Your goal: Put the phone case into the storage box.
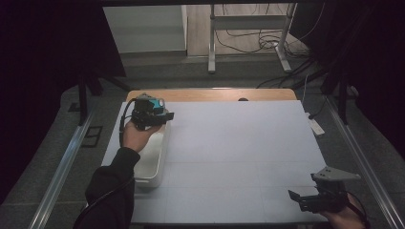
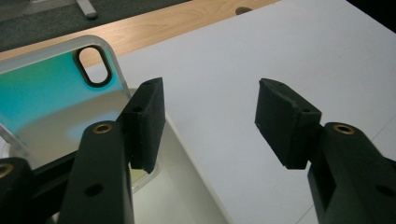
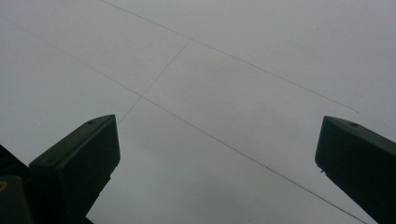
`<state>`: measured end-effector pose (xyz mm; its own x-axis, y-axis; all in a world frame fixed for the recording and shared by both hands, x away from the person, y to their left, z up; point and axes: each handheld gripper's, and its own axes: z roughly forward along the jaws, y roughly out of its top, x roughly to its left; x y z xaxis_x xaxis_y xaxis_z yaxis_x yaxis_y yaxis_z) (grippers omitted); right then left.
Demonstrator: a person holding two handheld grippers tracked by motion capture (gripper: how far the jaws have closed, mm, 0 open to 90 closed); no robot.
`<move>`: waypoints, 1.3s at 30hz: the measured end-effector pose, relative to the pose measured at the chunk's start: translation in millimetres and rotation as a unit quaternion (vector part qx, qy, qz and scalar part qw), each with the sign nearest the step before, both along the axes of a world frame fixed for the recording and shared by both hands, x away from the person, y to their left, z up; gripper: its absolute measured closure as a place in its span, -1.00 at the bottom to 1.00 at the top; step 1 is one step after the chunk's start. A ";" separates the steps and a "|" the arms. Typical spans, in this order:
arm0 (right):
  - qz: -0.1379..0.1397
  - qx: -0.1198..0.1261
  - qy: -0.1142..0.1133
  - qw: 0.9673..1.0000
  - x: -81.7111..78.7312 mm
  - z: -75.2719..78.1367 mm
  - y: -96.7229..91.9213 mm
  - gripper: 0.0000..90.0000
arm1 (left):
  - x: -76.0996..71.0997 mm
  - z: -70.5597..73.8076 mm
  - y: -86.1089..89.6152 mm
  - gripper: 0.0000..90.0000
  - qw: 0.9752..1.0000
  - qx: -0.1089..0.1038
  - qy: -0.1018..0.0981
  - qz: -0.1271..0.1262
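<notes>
Phone case (image 2: 51, 93), teal with a clear rim, leans in the white tray (image 1: 153, 164) at the table's (image 1: 239, 143) far left; left gripper (image 2: 210, 121) stands above it, jaws spread, nothing between them; right gripper (image 1: 305, 198) waits near right, jaws wide apart over bare tabletop.
</notes>
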<state>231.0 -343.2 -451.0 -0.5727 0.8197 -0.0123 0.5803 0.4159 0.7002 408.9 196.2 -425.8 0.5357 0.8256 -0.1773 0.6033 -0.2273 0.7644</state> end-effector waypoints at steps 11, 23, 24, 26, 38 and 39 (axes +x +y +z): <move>0.001 -0.001 0.000 1.000 -0.2 0.0 0.5 -1.00 | -6.1 2.3 -0.5 -0.24 1.000 0.001 -0.003 -0.005; 0.000 -0.001 0.001 1.000 -0.2 0.1 0.6 -1.00 | -14.1 3.6 2.5 -0.42 1.000 0.002 -0.006 -0.001; 0.000 -0.001 0.001 1.000 -0.2 0.1 0.7 -1.00 | -14.9 3.8 2.5 -0.45 1.000 0.001 -0.006 0.001; 0.000 -0.001 0.001 1.000 -0.2 0.1 0.7 -1.00 | -16.2 4.4 3.5 -0.50 1.000 0.003 -0.007 0.003; 0.001 -0.002 0.001 1.000 -0.1 0.0 0.9 -1.00 | -23.7 6.9 6.3 -0.80 1.000 -0.013 -0.013 0.005; 0.001 -0.002 0.001 1.000 -0.1 0.0 0.9 -1.00 | -24.5 7.3 6.6 -0.82 1.000 -0.014 -0.013 0.006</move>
<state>230.9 -342.2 -451.1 -0.5748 0.8182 -0.0145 0.5810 0.4206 0.6968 384.3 202.8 -418.5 0.5304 0.8268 -0.1874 0.5864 -0.1982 0.7854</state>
